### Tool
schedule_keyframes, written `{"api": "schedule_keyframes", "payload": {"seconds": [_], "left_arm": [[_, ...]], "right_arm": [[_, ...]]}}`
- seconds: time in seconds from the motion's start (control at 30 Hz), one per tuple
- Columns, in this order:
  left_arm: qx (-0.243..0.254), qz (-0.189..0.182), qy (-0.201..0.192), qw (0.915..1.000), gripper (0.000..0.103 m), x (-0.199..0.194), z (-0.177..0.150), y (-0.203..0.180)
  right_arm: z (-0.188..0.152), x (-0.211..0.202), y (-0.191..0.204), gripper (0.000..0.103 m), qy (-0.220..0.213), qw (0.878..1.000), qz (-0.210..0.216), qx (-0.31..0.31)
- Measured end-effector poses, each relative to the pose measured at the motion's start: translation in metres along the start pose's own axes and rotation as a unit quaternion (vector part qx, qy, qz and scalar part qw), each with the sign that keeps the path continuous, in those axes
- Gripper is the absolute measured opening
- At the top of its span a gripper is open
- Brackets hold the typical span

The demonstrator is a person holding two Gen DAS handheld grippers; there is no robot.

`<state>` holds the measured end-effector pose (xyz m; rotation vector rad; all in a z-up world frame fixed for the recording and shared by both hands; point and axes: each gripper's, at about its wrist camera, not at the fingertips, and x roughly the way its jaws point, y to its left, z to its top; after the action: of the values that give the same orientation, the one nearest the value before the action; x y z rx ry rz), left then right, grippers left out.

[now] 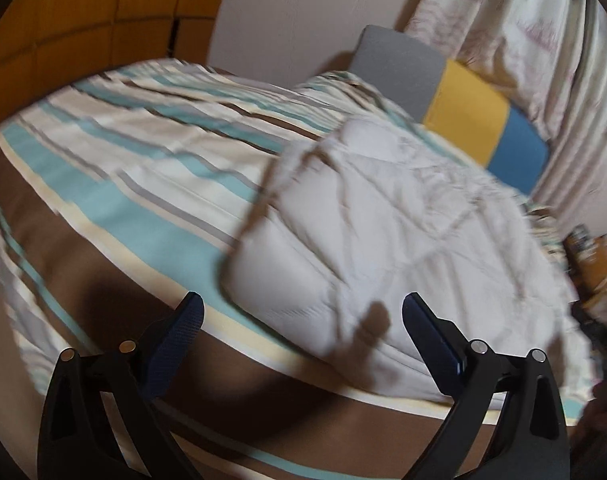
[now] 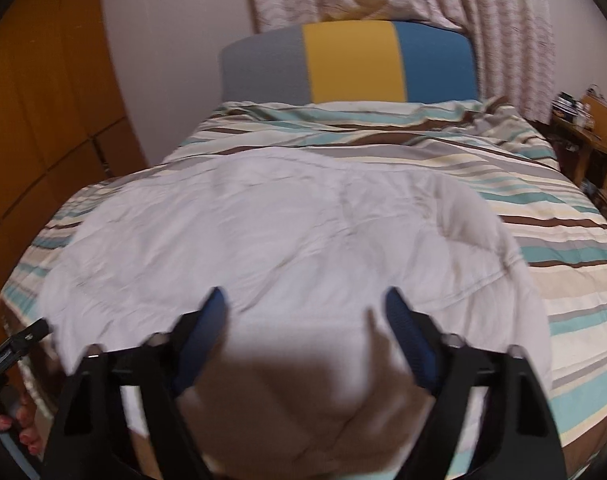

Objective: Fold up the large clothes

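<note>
A large white quilted garment [image 1: 383, 240] lies spread on the striped bed [image 1: 103, 184]. In the left wrist view my left gripper [image 1: 303, 308] is open and empty, hovering above the garment's near left corner. In the right wrist view the same white garment [image 2: 287, 232] covers the near half of the bed [image 2: 563, 240]. My right gripper [image 2: 305, 300] is open and empty, just above the garment's near edge. The left gripper's black body [image 2: 15, 348] and the hand holding it show at the far left of the right wrist view.
A grey, yellow and blue headboard [image 2: 351, 60] stands at the far end of the bed, with patterned curtains [image 2: 483, 8] behind it. Orange wooden cabinets [image 2: 43, 120] line the left wall. A cluttered wooden shelf [image 2: 587, 128] stands at the right.
</note>
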<state>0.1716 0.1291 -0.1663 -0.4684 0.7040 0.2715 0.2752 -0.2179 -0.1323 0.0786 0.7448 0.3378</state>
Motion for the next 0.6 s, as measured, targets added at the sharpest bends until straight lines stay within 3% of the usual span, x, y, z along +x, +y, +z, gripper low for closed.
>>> {"api": "schedule_keyframes", "payload": {"seconds": [0.07,0.13,0.2,0.4,0.6], "left_arm": [[-0.008,-0.02,0.004,0.9998,0.091,0.003,-0.004,-0.003],[-0.015,-0.039,0.018,0.999,0.08,0.009,-0.008,-0.005],[-0.027,-0.049,0.029,0.998,0.077,0.014,-0.01,-0.004],[-0.056,-0.083,0.029,0.9946,0.076,0.019,-0.018,-0.003],[-0.084,-0.1,0.031,0.991,0.076,0.032,-0.016,-0.006]], "right_arm": [[-0.007,-0.001,0.011,0.046,0.003,1.0,0.028,-0.008],[-0.013,0.001,0.02,0.023,0.011,0.999,0.051,-0.013],[-0.018,0.004,0.026,0.014,0.015,0.998,0.058,-0.019],[-0.031,0.032,0.031,0.012,0.048,0.996,0.076,-0.016],[-0.047,0.058,0.034,0.012,0.07,0.994,0.06,-0.054]]}}
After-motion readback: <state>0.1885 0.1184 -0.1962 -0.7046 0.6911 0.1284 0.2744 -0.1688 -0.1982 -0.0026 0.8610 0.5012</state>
